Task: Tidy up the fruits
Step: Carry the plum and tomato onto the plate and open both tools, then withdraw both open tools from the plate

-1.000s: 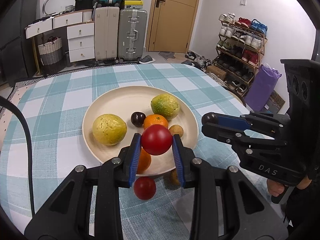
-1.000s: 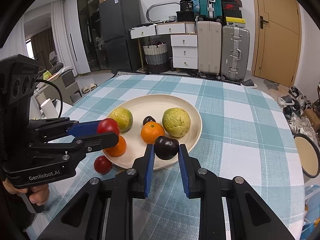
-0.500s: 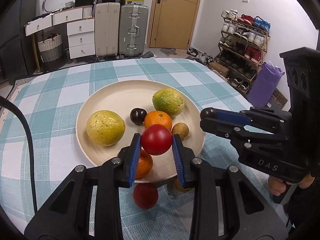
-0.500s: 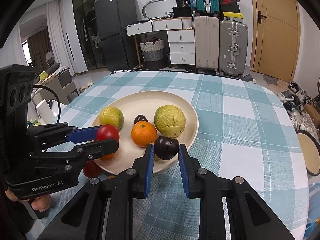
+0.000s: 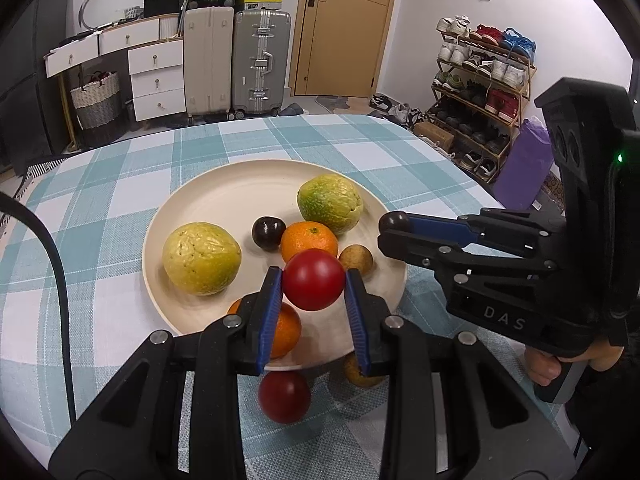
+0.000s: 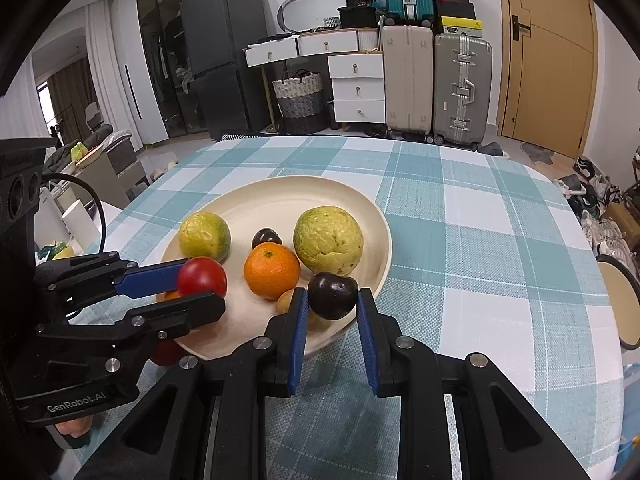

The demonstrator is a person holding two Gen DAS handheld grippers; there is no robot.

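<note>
My left gripper (image 5: pixel 313 280) is shut on a red tomato (image 5: pixel 313 279), held just above the near rim of the cream plate (image 5: pixel 224 196). My right gripper (image 6: pixel 333 296) is shut on a dark plum (image 6: pixel 333 295) over the plate's (image 6: pixel 280 196) near right rim. On the plate lie a yellow-green fruit (image 5: pixel 201 258), a green fruit (image 5: pixel 330 204), an orange (image 5: pixel 309 240), a second dark plum (image 5: pixel 268 232) and a small brown fruit (image 5: pixel 356 258). Another orange (image 5: pixel 286 330) sits at the near rim. A second red tomato (image 5: pixel 284 396) and a brown fruit (image 5: pixel 362 372) lie on the cloth in front of the plate.
The plate stands on a round table with a teal checked cloth (image 6: pixel 480 248). A black cable (image 5: pixel 52 248) crosses the cloth at the left. A person's hand (image 5: pixel 548 368) grips the right tool. Suitcases, drawers and a shoe rack stand behind.
Both grippers have eased forward and slightly down over the plate's near rim, each still holding its fruit. The plate looks larger and nearer in both views.
</note>
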